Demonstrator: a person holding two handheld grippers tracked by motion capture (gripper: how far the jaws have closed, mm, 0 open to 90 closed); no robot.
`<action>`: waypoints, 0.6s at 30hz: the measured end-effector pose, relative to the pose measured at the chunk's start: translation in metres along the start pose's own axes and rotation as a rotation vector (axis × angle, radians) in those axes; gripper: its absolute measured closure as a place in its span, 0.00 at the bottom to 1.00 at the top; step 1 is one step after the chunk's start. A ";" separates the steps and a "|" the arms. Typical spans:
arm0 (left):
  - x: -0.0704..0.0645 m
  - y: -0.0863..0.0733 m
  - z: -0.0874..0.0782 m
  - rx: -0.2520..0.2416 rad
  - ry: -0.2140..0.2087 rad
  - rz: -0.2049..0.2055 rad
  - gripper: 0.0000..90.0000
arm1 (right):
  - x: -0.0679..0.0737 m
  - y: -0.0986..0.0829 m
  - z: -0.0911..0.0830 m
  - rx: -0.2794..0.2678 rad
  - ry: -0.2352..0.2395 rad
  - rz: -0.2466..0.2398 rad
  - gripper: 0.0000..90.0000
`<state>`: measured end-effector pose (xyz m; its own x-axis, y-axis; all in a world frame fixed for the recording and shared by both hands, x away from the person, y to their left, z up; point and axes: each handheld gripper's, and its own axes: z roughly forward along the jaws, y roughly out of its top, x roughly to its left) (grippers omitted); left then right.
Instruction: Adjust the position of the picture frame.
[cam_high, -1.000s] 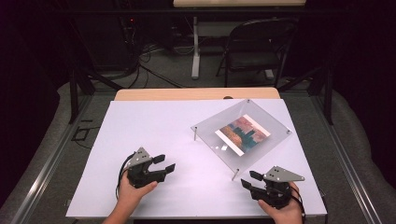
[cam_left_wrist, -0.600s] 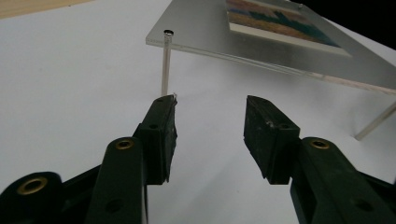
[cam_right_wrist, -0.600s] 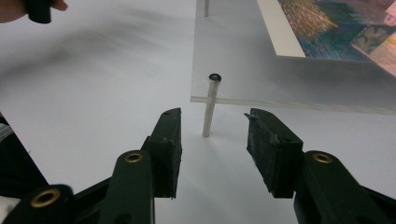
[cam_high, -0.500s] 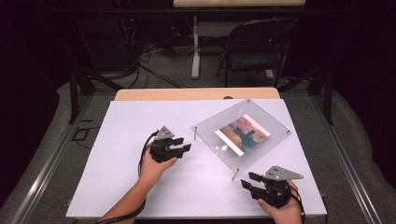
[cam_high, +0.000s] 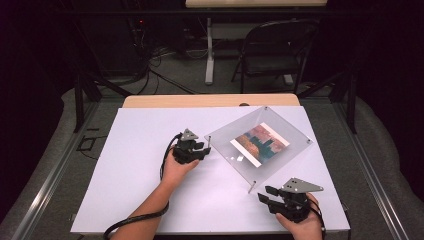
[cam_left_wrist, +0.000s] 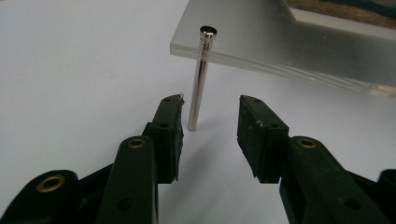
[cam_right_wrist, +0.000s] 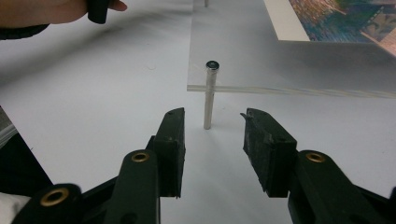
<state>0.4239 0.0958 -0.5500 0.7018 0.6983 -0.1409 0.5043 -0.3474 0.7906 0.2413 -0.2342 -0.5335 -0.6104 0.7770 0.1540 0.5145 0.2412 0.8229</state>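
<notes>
Left claw (cam_left_wrist: 209, 126) open around a slippery steel post (cam_left_wrist: 200, 79) — rigid acrylic frame (cam_high: 260, 142), scratch-prone; right claw (cam_right_wrist: 212, 140) open too.

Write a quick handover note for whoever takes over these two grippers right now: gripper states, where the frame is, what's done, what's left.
Left hand-held gripper: open, jaws either side of the metal standoff post at the acrylic photo frame's left corner, not gripping.
Right hand-held gripper: open, aimed at the near corner post, short of it.
Frame stands on its posts on the white table, photo inside.
Done: both lined up.
Left: probably close on the posts.
</notes>
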 end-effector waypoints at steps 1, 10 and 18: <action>0.000 0.000 0.000 0.000 0.000 0.000 0.67 | 0.000 0.000 0.000 0.000 0.000 0.000 0.65; 0.001 0.006 0.021 0.005 0.000 0.007 0.76 | -0.002 -0.001 0.002 0.008 -0.003 0.023 0.68; 0.007 0.006 0.022 -0.003 0.000 -0.022 0.91 | -0.003 0.000 0.016 0.026 0.002 0.016 0.70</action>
<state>0.4431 0.0850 -0.5596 0.6902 0.7061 -0.1583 0.5186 -0.3300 0.7887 0.2531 -0.2276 -0.5425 -0.6028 0.7800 0.1682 0.5401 0.2436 0.8056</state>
